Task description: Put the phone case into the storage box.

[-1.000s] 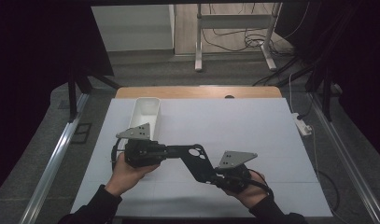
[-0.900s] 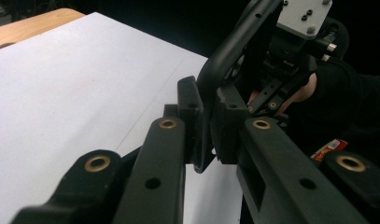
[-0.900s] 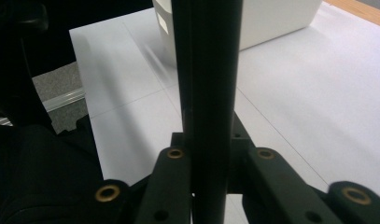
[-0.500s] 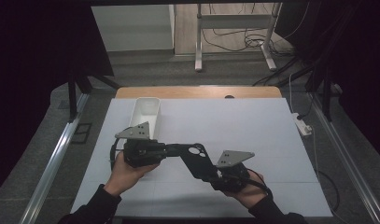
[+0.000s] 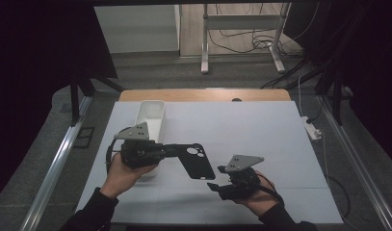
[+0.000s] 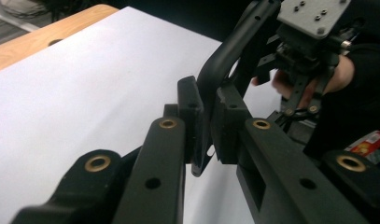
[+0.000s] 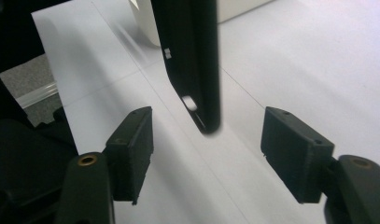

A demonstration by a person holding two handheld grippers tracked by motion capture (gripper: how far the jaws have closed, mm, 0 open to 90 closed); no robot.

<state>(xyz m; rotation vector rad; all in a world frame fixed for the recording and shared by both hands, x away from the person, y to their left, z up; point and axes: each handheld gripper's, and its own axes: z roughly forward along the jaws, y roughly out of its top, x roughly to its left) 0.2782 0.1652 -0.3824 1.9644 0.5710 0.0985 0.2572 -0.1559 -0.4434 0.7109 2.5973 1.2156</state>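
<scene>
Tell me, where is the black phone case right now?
In the high view, the phone case hangs above the white table, clamped in the left tongs, near the white tray.

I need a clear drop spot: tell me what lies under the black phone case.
Under the phone case, clamped at one end by the left gripper, lies bare white table sheet. The spot directly beneath is covered by the case.

Right gripper [image 5: 214, 187] off (jaws apart) phone case [image 5: 196, 162]

I'm working in what looks like a lab or test room: black curtains [image 5: 44, 72] hang round the surface [image 5: 261, 130] with its white cover, cables [image 5: 241, 41] trail over the floor behind, and a metal stand [image 5: 241, 29] waits there.
</scene>
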